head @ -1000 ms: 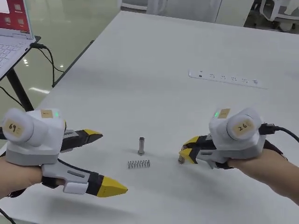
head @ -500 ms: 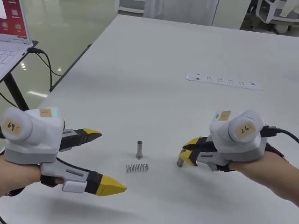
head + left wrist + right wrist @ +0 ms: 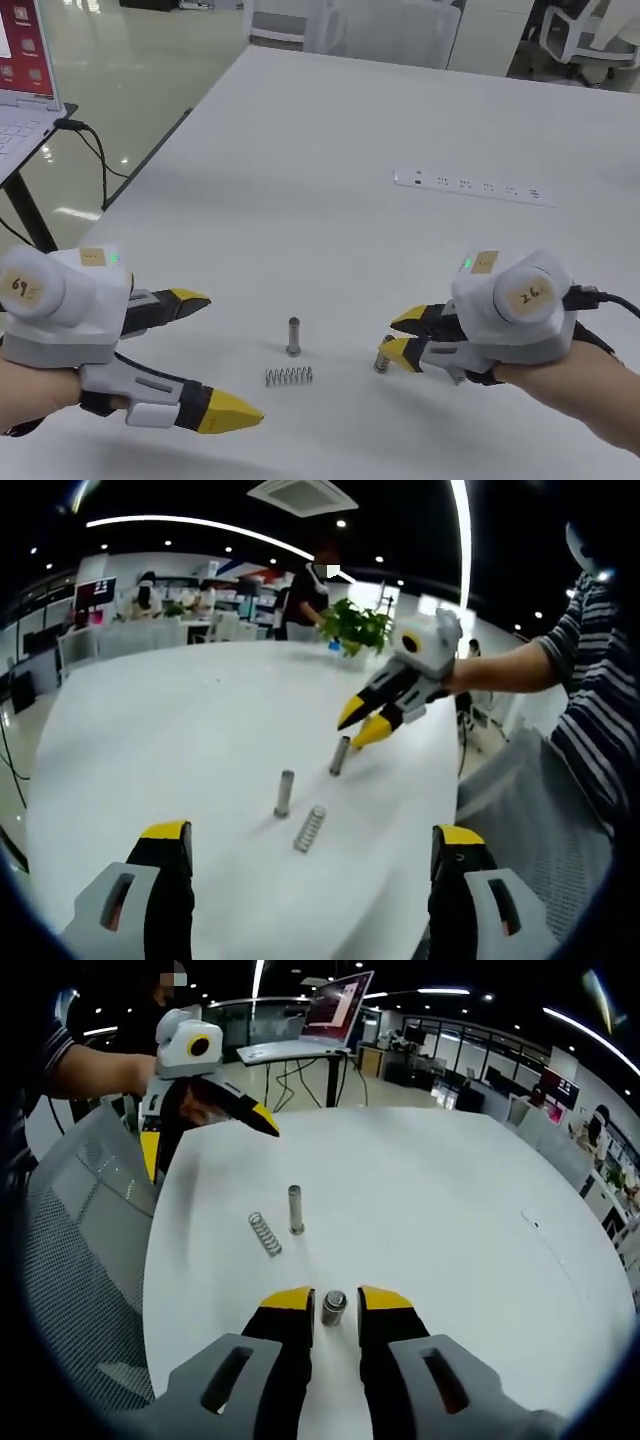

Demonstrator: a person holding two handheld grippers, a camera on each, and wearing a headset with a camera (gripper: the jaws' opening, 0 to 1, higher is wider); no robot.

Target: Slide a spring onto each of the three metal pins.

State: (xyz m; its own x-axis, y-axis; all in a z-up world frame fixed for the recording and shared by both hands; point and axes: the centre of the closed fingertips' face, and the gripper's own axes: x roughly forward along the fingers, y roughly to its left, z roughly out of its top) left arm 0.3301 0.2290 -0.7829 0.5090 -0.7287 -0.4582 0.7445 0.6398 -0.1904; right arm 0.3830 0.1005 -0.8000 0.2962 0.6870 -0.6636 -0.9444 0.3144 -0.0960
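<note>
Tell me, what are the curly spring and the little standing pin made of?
The spring looks like thin bare steel wire: grey, shiny, wound in open coils. The standing pin looks like solid metal, probably steel too: smooth, dull silver-grey, with a bright glint along it. Which metal exactly can't be told.

Bright, even overhead light washes the matte white tabletop [image 3: 330, 150]; shadows are soft. Gripper views bend at their edges.

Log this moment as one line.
left gripper open, empty | right gripper jaws flank one pin, grip unclear | spring lying beside other pin
</note>
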